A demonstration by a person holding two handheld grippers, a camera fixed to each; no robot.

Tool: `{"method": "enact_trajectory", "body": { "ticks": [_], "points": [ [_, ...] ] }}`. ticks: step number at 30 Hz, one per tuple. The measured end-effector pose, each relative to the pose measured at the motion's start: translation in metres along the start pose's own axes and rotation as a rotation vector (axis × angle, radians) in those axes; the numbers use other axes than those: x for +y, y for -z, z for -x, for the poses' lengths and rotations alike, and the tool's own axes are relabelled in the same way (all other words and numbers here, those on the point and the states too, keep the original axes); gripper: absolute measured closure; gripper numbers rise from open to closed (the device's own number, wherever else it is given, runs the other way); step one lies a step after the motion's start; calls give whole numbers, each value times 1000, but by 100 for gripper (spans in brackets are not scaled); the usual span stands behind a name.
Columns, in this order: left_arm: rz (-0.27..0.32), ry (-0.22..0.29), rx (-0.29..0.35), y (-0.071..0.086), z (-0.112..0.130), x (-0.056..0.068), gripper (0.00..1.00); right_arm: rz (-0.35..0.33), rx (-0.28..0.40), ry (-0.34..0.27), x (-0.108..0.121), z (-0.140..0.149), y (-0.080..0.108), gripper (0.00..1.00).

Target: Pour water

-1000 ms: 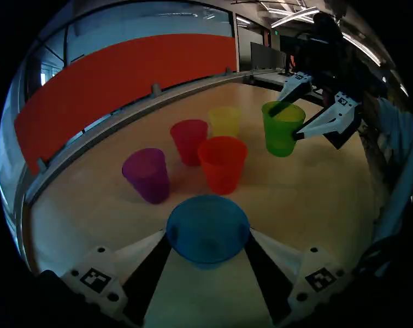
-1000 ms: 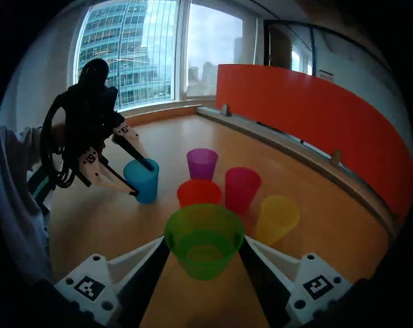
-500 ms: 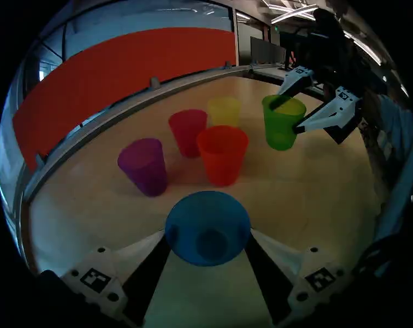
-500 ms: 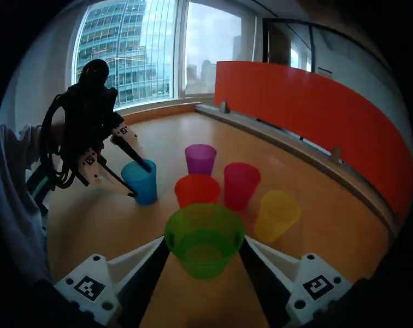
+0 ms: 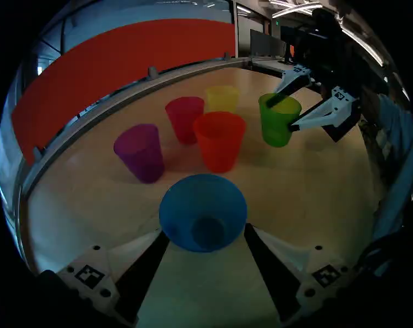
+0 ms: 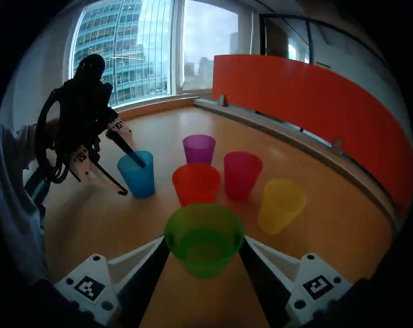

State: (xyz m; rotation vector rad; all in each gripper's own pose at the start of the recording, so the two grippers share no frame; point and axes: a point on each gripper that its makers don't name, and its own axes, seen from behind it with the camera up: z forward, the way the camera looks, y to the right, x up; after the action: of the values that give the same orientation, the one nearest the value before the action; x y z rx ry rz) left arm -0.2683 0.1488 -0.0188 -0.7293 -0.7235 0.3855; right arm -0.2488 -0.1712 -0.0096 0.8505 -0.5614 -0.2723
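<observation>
Left gripper view: left gripper (image 5: 204,234) tight on blue cup (image 5: 202,210); right gripper (image 5: 281,115), seemingly, on green cup (image 5: 274,132).

- The left cup (image 5: 202,210) sits between the fingers of the left tongs (image 5: 204,234).
- The right cup (image 6: 204,235) sits between the fingers of the right tongs (image 6: 204,241).
- Between them, on the table (image 5: 316,186), stand a middle cup (image 5: 220,139), a side cup (image 5: 139,152) to its left, and a third cup (image 5: 184,117) and a fourth cup (image 5: 223,97) behind it.

Translucent smooth plastic blue cup (image 5: 202,213) and green cup (image 6: 204,238); satin wooden table (image 5: 316,186)
</observation>
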Motion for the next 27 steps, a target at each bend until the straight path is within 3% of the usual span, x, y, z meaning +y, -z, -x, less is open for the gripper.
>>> {"method": "enact_trajectory", "body": {
  "ticks": [11, 27],
  "points": [
    [-6, -10, -23, 6, 13, 2, 0, 5, -22, -11, 0, 17, -10, 10],
    [1, -11, -35, 12, 20, 8, 0, 21, -26, -16, 1, 27, -4, 5]
  ]
}}
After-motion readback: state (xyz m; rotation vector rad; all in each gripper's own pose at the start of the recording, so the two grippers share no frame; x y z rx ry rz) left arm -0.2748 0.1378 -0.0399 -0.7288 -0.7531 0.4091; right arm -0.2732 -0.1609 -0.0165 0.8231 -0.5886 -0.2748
